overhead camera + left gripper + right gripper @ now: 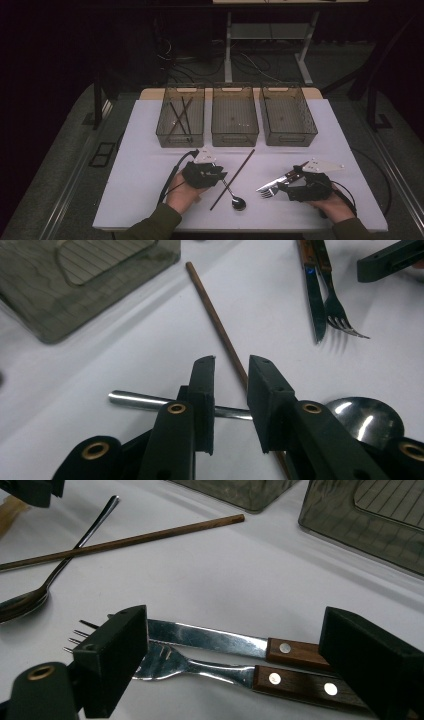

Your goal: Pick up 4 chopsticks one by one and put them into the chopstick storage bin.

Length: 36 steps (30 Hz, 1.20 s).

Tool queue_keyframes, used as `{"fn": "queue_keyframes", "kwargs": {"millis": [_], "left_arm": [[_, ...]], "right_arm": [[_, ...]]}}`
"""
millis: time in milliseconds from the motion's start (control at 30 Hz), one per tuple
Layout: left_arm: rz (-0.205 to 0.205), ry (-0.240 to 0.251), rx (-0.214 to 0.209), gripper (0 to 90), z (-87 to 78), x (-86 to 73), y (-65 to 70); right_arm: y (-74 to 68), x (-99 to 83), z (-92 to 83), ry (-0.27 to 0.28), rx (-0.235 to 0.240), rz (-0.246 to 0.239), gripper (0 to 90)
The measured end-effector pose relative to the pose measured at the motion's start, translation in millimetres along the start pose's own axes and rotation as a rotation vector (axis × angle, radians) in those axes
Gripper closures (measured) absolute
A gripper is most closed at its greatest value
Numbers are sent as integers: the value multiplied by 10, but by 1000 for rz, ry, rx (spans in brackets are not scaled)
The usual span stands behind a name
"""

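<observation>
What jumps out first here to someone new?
The left gripper straddles a spoon handle that crosses a brown chopstick near the table's front; a gap still shows at the pads. The right gripper stands wide open around a wood-handled knife and fork lying side by side. Three bins sit at the back, the left bin already holding chopsticks.

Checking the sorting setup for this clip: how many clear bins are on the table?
3, in a row along the far side of the table: the left bin holding dark sticks, the middle bin and the right bin. None seems hidden.
</observation>
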<state>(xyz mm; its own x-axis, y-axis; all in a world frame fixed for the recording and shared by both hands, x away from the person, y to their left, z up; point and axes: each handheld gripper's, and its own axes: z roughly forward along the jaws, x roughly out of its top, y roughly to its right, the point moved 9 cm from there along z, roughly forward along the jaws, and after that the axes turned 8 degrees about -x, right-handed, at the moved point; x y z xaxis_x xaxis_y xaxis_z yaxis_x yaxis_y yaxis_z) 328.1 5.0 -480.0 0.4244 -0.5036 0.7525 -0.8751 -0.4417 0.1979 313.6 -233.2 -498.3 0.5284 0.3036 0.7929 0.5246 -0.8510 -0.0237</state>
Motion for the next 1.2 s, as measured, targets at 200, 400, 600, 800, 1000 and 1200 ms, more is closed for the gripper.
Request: {"fn": "queue_keyframes", "kwargs": {"millis": [200, 400, 600, 800, 1000, 1200], "left_arm": [[-6, -43, -8, 728, 129, -43, 41], [-16, -72, -20, 738, 251, -87, 69], [-5, -104, -12, 740, 350, -137, 106], [21, -121, 0, 745, 370, -148, 119], [14, -121, 15, 795, 372, -148, 111], [4, -122, 8, 850, 369, -148, 104]], "right_arm": [[6, 2, -3, 2, -1, 0, 122], [6, 1, 0, 1, -1, 2, 122], [10, 2, -2, 2, -2, 2, 122], [6, 1, -1, 1, -2, -1, 122], [2, -3, 0, -1, -2, -5, 122], [3, -4, 0, -2, -2, -6, 123]]}}
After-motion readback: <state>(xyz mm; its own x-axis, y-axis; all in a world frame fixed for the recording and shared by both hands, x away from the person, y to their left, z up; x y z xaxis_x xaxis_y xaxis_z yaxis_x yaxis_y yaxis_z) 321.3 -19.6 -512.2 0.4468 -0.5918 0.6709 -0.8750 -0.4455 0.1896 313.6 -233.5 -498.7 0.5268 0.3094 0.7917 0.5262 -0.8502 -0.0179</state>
